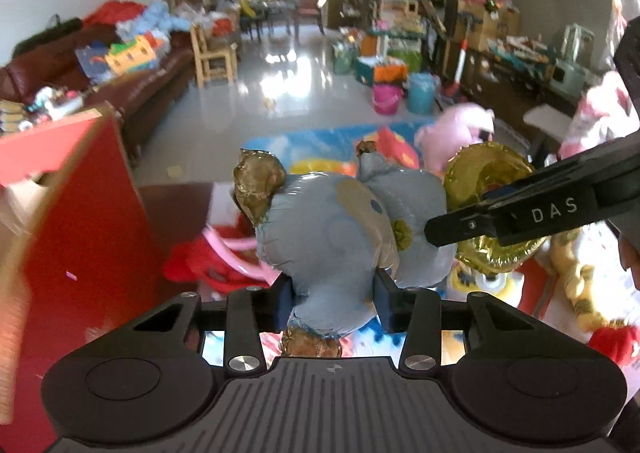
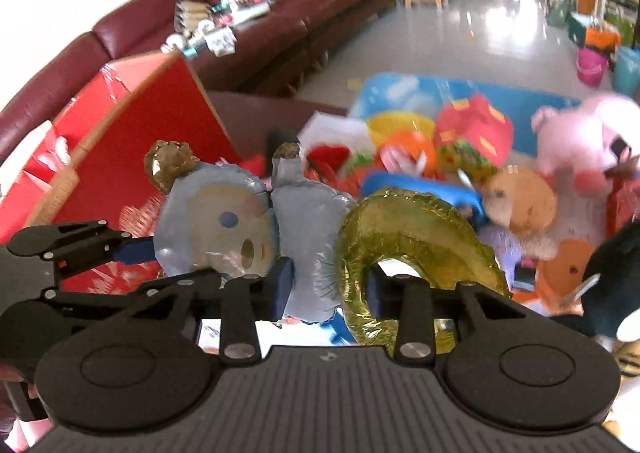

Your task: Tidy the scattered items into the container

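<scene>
A grey-blue foil balloon [image 1: 332, 229] shaped like an animal with gold ears hangs in the air, joined to a gold foil ring [image 1: 480, 169]. My left gripper [image 1: 334, 293] is shut on the balloon's lower end, blue pads pressing both sides. In the right wrist view the same balloon [image 2: 216, 213] and gold ring [image 2: 416, 221] fill the middle. My right gripper [image 2: 329, 289] is shut on the balloon's body and the ring's near side. The left gripper [image 2: 136, 251] shows at the balloon's left, the right gripper [image 1: 440, 231] at its right. A red cardboard box [image 1: 80, 233] [image 2: 140, 125] stands open to the left.
Toys lie heaped below and to the right: a pink plush pig [image 2: 576, 141], a brown plush [image 2: 520, 201], a red plush [image 1: 208, 261], on a blue play mat [image 2: 420, 93]. A dark red sofa [image 2: 260, 33] runs behind the box. Shiny floor stretches beyond.
</scene>
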The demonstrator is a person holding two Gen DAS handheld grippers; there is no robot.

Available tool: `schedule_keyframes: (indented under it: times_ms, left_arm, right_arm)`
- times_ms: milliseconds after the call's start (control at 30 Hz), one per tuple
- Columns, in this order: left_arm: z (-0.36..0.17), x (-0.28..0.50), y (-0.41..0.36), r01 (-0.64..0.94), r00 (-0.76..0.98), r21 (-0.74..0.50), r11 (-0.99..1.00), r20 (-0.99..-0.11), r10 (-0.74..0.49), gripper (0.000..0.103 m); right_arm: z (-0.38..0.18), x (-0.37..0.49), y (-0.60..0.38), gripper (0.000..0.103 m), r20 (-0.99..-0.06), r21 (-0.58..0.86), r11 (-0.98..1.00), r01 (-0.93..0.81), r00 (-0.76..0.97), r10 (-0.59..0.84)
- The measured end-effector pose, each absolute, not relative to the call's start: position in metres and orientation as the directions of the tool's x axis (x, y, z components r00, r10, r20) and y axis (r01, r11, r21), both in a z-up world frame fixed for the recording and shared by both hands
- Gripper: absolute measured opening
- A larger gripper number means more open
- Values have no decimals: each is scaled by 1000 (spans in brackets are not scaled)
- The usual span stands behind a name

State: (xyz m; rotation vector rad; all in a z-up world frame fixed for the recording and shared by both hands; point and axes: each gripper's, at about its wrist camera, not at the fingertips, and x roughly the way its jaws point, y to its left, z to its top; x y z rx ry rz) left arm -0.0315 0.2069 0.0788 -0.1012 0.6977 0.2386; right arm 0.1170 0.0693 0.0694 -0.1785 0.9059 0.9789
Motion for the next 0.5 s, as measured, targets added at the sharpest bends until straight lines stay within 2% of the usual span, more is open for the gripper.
schedule_keyframes:
  times_ms: [300, 500]
  left_arm:
    - [157, -96, 246, -433, 784, -19, 901, -502, 366, 44]
    - [186, -144, 303, -582, 733, -38, 812, -457, 504, 45]
  right_arm:
    - [152, 78, 116, 46, -578, 232, 454, -860, 254, 776]
    - [184, 41, 194, 52, -496, 179, 329, -927, 204, 844]
